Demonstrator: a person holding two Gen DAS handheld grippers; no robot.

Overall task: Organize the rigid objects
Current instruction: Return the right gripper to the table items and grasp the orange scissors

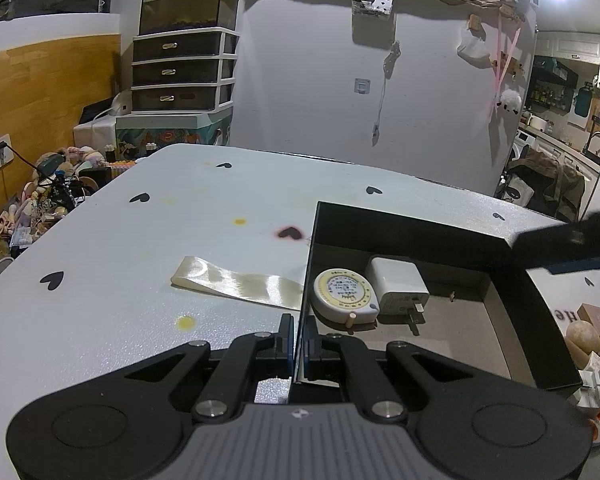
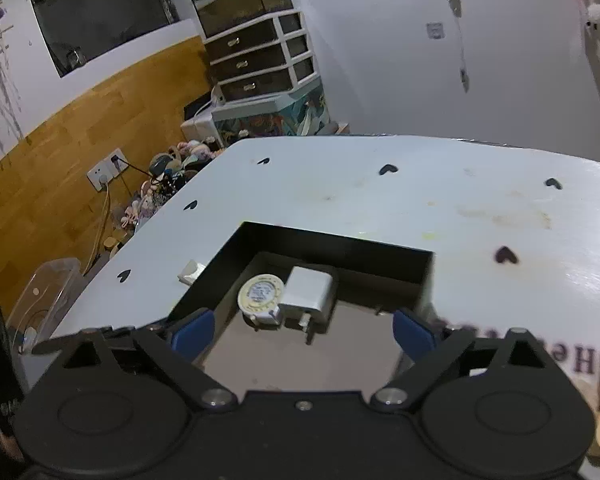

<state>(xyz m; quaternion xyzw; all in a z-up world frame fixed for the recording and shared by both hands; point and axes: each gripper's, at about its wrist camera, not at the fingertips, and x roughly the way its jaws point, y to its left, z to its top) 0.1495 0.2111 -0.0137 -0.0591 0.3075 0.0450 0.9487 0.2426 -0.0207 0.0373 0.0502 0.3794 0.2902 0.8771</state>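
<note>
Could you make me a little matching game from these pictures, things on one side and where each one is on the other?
Things:
1. tape measure
2. white charger
3. satin ribbon
4. wooden egg

Places:
A. on the table left of the black box
B. outside the box, on its right
C. inside the box, the left one of the pair
D. inside the box, right beside the round item

Pairs: 1-C, 2-D, 3-A, 4-B

The left gripper has its jaws shut on the box's left wall; the right gripper hangs open over the box.

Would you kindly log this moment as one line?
left gripper: shut on box wall | right gripper: open over box | inside: tape measure, charger
</note>
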